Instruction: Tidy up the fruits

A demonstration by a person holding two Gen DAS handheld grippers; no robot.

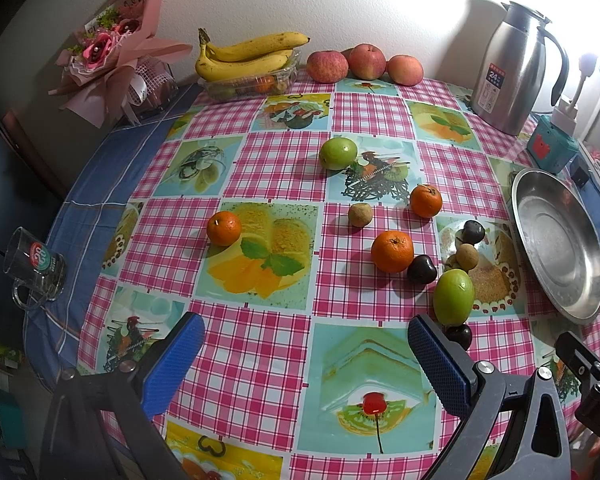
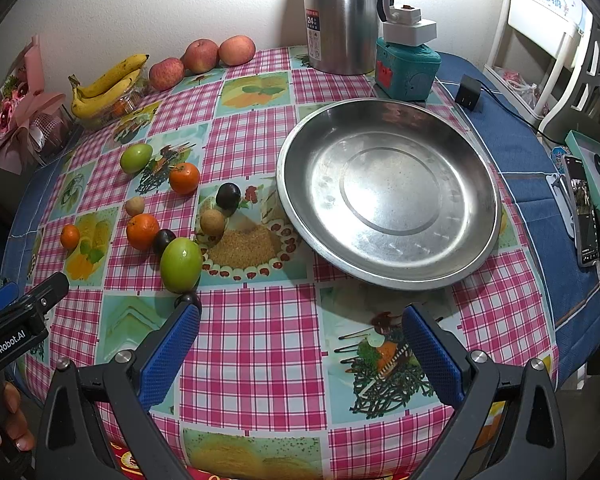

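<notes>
Fruits (image 1: 392, 251) scattered beside steel plate (image 2: 476, 240), claws spread

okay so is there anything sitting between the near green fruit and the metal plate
Nothing visible. The green fruit stands left of the plate, with only bare tablecloth between them. A dark fruit and an orange touch its far left side, away from the plate. The plate is empty.

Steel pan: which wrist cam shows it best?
Right wrist. The steel pan sits whole and near centre there, its rim and empty bottom fully visible. The left wrist view catches it only at the right edge, squeezed and foreshortened by the fisheye, though it still reads as empty.
</notes>
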